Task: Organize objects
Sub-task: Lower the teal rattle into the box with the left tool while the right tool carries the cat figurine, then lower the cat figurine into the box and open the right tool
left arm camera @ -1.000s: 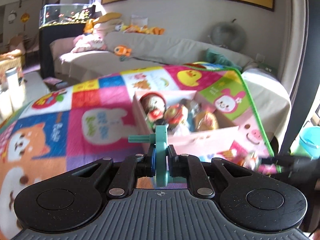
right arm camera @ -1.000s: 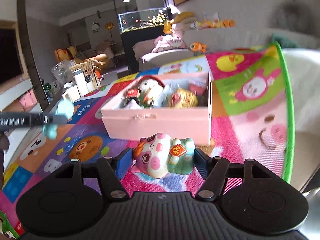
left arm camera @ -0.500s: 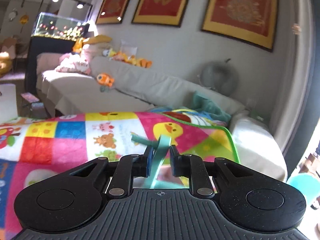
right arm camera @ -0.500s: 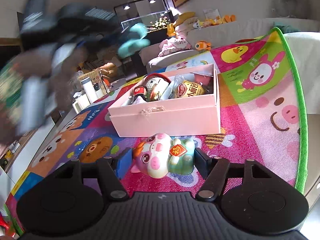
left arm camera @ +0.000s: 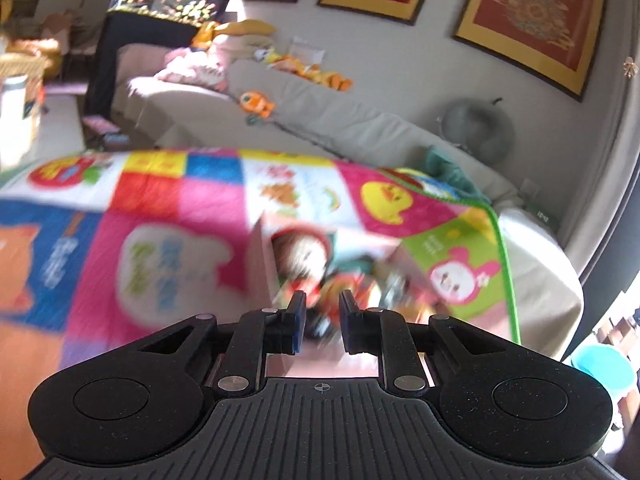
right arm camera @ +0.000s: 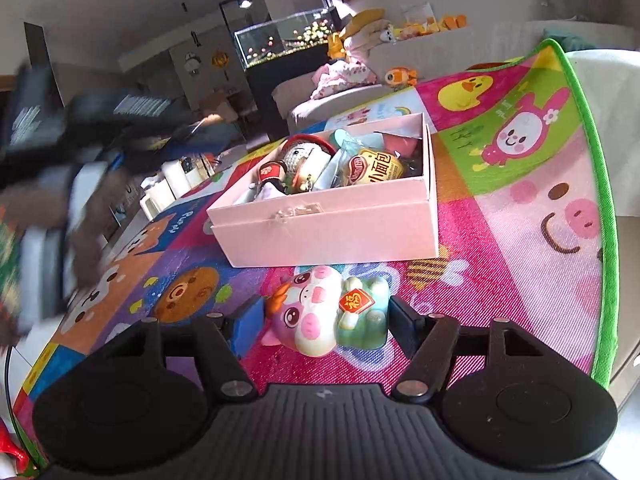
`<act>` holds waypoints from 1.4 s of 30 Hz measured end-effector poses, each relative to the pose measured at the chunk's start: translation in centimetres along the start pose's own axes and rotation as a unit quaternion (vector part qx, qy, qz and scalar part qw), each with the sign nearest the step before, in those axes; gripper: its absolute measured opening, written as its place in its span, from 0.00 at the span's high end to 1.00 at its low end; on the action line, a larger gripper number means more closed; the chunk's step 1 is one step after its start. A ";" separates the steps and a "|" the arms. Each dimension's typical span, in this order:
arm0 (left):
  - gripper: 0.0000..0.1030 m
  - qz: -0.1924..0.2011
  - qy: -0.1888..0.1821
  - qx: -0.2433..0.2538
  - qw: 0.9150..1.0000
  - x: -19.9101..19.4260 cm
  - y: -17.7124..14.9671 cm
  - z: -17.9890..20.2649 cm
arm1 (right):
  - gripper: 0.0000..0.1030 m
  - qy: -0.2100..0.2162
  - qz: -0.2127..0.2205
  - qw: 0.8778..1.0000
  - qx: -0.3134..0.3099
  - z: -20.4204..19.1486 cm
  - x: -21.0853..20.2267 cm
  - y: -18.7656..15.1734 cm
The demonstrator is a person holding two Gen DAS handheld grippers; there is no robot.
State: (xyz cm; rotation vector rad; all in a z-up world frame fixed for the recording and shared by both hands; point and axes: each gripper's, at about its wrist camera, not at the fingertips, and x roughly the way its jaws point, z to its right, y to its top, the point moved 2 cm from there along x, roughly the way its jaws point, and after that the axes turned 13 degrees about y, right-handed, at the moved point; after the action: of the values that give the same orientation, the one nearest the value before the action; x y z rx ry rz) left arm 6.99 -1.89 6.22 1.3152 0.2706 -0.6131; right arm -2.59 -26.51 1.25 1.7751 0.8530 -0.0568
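colourful play mat with cartoon animals covers the surface under both claws. nearest, the right claw sits low over the mat, its fingers apart on either side of a ceramic pig figurine lying on its side; whether the pads actually press it i cannot tell. just beyond the pig stands an open pink box holding a knitted doll, a snack packet and other small toys. the left claw hovers above the box's edge, fingers parted with nothing between them, its view smeared with blur. farther back a grey sofa carries plush toys, with a fish tank and framed red pictures on the wall behind.
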 end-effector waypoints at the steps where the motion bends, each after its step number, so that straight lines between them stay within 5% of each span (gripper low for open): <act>1: 0.81 0.003 -0.001 0.002 1.000 -0.5 -0.8 -0.8 | 0.35 -0.010 0.004 1.000 -0.015 -0.1 0.1 1.0; 6: 0.81 0.017 -0.020 -0.021 0.999 -1.2 -4.8 -3.5 | 0.35 -0.038 0.028 0.997 -0.059 0.1 2.1 8.4; 11: 0.81 0.019 -0.057 -0.059 0.996 -0.6 -7.1 -5.7 | 0.35 -0.067 -0.022 0.997 -0.027 2.5 9.1 14.6; 16: 0.81 0.022 -0.074 -0.103 0.992 -0.6 -7.5 -6.9 | 0.34 -0.095 -0.075 0.993 0.008 4.7 15.1 16.3; 18: 0.81 0.016 -0.074 -0.106 0.992 -0.5 -7.5 -6.9 | 0.26 -0.104 -0.089 0.990 0.032 5.5 16.2 16.4; 25: 0.81 0.002 -0.057 -0.097 0.994 -0.4 -3.3 -5.6 | 0.25 -0.099 -0.036 0.994 -0.019 5.0 9.2 16.2; 30: 0.80 -0.057 0.010 -0.015 0.998 3.1 0.1 -2.3 | 0.25 -0.079 -0.054 0.993 -0.070 4.6 4.0 12.3; 38: 0.61 -0.129 0.104 0.046 0.985 6.7 0.5 0.7 | 0.25 -0.054 -0.106 0.979 -0.164 3.0 3.9 5.2; 42: 0.21 -0.125 0.145 0.031 0.981 6.8 0.4 -1.1 | 0.30 -0.069 -0.092 0.980 -0.160 2.1 5.7 5.3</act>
State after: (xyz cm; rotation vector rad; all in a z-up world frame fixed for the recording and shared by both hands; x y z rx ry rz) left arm 12.90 -2.62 2.73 1.4424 0.6678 -0.6420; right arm 5.35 -26.01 2.26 1.3723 0.8702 -0.1537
